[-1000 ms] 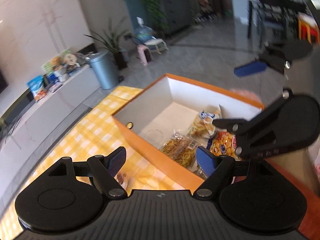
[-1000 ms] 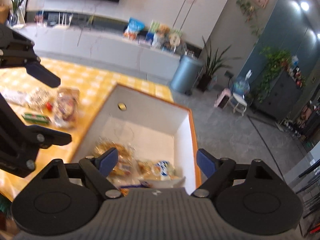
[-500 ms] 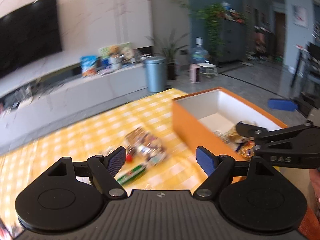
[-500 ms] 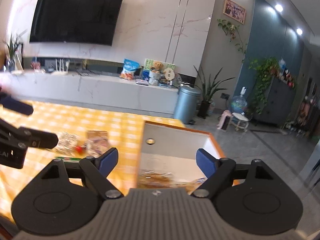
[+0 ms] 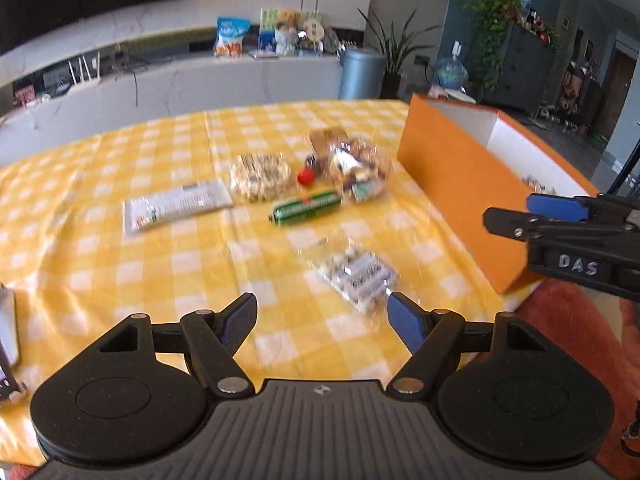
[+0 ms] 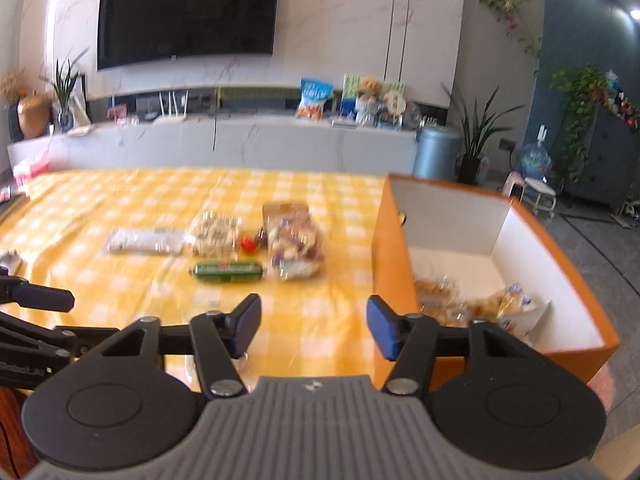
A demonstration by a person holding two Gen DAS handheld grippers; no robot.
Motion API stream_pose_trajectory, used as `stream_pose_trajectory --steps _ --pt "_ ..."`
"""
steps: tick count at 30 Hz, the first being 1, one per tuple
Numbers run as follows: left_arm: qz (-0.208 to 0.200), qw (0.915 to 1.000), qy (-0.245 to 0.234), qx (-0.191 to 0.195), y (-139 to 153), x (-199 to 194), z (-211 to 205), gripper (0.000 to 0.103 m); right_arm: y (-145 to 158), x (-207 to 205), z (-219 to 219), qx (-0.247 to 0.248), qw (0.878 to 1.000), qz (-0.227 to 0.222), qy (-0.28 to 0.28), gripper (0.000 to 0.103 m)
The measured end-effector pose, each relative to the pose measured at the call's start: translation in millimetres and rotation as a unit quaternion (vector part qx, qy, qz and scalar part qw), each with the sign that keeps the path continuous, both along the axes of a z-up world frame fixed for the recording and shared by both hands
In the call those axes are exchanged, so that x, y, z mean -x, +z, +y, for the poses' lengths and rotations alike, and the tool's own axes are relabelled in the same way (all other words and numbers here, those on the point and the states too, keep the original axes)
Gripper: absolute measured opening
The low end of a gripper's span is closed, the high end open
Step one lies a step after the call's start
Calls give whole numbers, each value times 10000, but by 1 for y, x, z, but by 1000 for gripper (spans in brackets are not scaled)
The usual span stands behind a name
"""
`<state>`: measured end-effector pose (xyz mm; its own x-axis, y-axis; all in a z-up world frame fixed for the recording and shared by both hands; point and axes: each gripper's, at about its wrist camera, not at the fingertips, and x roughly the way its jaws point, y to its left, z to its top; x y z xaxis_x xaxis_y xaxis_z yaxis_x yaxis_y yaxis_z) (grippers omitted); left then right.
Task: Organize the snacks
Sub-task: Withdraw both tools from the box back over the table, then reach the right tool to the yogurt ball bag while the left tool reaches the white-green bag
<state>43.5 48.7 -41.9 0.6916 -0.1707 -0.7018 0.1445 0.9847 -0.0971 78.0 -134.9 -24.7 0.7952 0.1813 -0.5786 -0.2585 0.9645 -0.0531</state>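
Observation:
Several snacks lie on the yellow checked tablecloth (image 5: 120,264): a green roll (image 5: 306,207), a clear bag of mixed sweets (image 5: 360,170), a puffed-snack pack (image 5: 262,176), a flat white packet (image 5: 176,206) and a small clear pack (image 5: 358,274) just ahead of my left gripper (image 5: 322,320), which is open and empty. The orange box (image 6: 556,264) with white inside stands at the right and holds several snack bags (image 6: 500,304). My right gripper (image 6: 314,326) is open and empty at the box's near left corner; it also shows in the left wrist view (image 5: 560,216).
A long white TV counter (image 6: 240,140) with snack bags and a grey bin (image 6: 436,152) stands behind the table. Plants and a dark cabinet are at the far right. A white object (image 5: 6,328) sits at the table's left edge.
Both grippers have swung away from above the box, to the left and back, and now face the loose snacks on the tablecloth. Both stay open and empty.

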Motion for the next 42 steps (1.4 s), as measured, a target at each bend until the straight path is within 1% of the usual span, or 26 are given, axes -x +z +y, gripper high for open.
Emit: stream_pose_trajectory --steps 2,5,7,9,11,12,13,16,18,21,25,27,30,32,33,35,36,37,40,42 --pt "58 10000 -61 -10 -4 -1 0 84 -11 -3 2 37 9998 174 21 54" --pt "114 9999 -120 -39 -11 -4 -4 84 -27 -6 1 16 9989 465 62 54" --pt "171 9998 -64 -71 -18 -4 -7 84 -37 -8 3 -49 9977 663 156 54" --pt "265 9996 15 -92 -21 -7 -6 84 -43 -10 6 -102 9967 762 256 55" --pt "359 9991 77 -192 -28 -11 -5 84 -48 -12 11 -128 9952 883 412 62" --pt "380 9988 83 -282 -29 -12 -4 81 -50 -14 14 -135 9940 949 522 70" --pt "397 9984 90 -397 -31 -14 -3 79 -52 -15 19 -132 9928 1002 644 71" --pt "439 9972 90 -596 -32 -19 4 79 -60 -20 33 50 9901 1048 934 73" --pt "461 9966 100 -672 -33 -23 11 80 -65 -26 40 69 9891 1097 984 73" --pt "500 9948 124 -877 -34 -29 19 80 -70 -38 48 -92 9857 1303 1064 73" --pt "496 9934 38 -1034 -34 -40 29 83 -71 -51 60 -97 9860 1253 1098 75" --pt "488 9929 -23 -1086 -36 -45 34 83 -74 -60 63 -108 9855 1314 1069 75" --pt "497 9917 -93 -1183 -40 -55 40 83 -79 -71 66 -185 9843 1423 1026 74" --pt "507 9905 -189 -1266 -43 -61 45 83 -82 -75 70 -154 9834 1444 1091 73" --pt "501 9895 -262 -1333 -43 -64 47 83 -83 -76 73 -100 9833 1430 1124 71" --pt "469 9857 -453 -1553 -46 -71 50 84 -85 -76 79 53 9824 1396 1239 66" --pt "440 9828 -561 -1702 -47 -75 52 84 -86 -77 82 126 9816 1398 1298 59" --pt "417 9793 -668 -1864 -47 -79 53 85 -87 -78 85 176 9806 1429 1333 59" --pt "353 9626 -1073 -2463 -50 -95 58 86 -88 -83 88 263 9795 1493 1326 58" --pt "369 9475 -1444 -2828 -51 -107 59 86 -85 -92 89 317 9757 1682 1364 58"
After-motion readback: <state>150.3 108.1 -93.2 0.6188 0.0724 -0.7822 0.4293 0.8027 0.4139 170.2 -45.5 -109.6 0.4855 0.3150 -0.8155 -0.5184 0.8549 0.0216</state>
